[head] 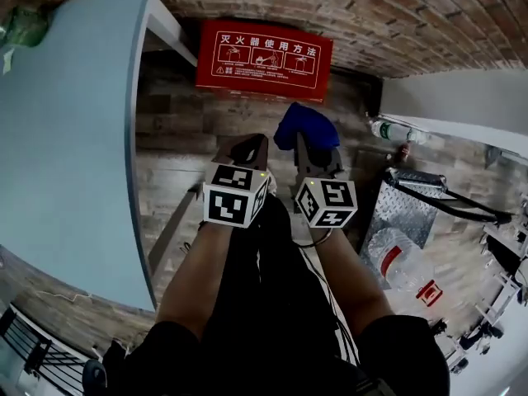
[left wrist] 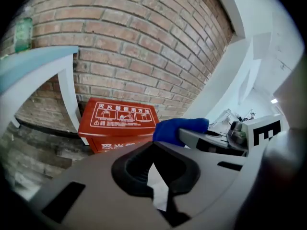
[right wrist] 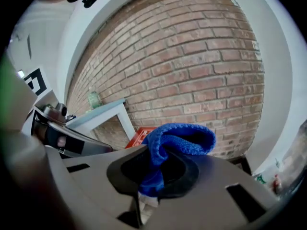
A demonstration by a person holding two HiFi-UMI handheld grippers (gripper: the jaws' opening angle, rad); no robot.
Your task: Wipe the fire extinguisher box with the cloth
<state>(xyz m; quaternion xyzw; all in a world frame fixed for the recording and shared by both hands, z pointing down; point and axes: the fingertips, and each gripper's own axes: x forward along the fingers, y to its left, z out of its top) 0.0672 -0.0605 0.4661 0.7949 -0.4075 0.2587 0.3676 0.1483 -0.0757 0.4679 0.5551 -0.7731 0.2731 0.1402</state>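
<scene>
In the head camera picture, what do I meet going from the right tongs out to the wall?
right tongs → blue cloth → red fire extinguisher box → brick wall

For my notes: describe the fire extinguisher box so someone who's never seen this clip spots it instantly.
Look to the brick wall ahead, at floor level. Just right of the pale blue table sits the fire extinguisher box: the only red box there, its top printed with white instruction pictures.
</scene>
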